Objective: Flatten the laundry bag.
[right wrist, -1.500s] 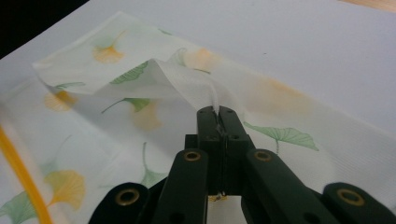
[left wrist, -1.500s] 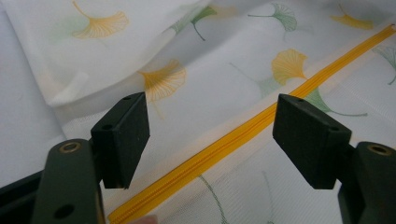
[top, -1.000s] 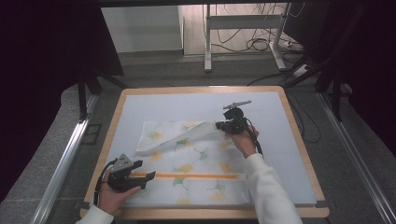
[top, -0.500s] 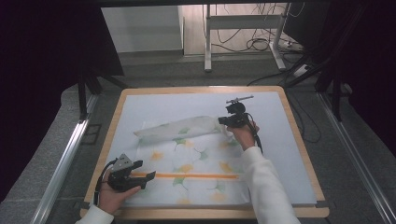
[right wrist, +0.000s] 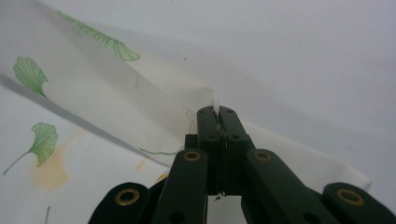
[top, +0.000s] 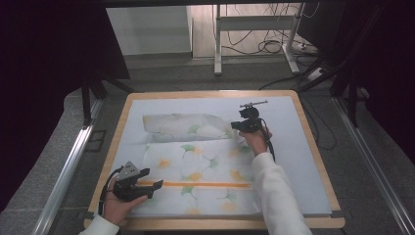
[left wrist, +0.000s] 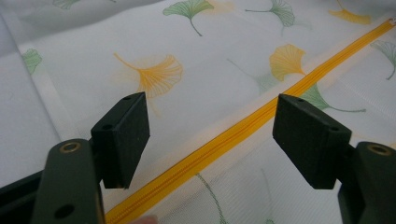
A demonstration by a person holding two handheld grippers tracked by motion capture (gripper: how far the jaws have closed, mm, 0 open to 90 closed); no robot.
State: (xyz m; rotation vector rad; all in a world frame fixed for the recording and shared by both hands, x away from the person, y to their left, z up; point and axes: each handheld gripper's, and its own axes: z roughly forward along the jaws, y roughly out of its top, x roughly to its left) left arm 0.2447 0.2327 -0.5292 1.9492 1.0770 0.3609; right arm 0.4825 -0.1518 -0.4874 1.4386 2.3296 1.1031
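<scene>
The white cloth [top: 195,166] with its ginkgo-leaf print lies spread across the pale mat [top: 293,161] on the wooden-rimmed table [top: 313,147], and its far edge is folded over toward the near side, a long flap lying across the top of the sheet. An orange zipper [top: 195,184] runs straight across the near part of the cloth.

Over on the right, the right gripper [top: 234,126] sits at the far right corner of that fold, jaws pressed tight together on the fabric. From its own camera you can see it clearly: the two black jaws meet with a thin sliver of white cloth [right wrist: 140,88] pinched between them, a little tuft poking out past the tips, and the flap slopes away from the grip toward the left. The right gripper [right wrist: 218,112] holds the corner just above the mat.

Down at the near left, the left gripper [top: 152,184] rests at the cloth's edge, right by the zipper's end. Its jaws stand wide apart, nothing between the pads; in its own view the left gripper [left wrist: 212,135] straddles the orange zipper [left wrist: 243,128], which runs diagonally between the open jaws across the leafy cloth [left wrist: 187,60].
</scene>
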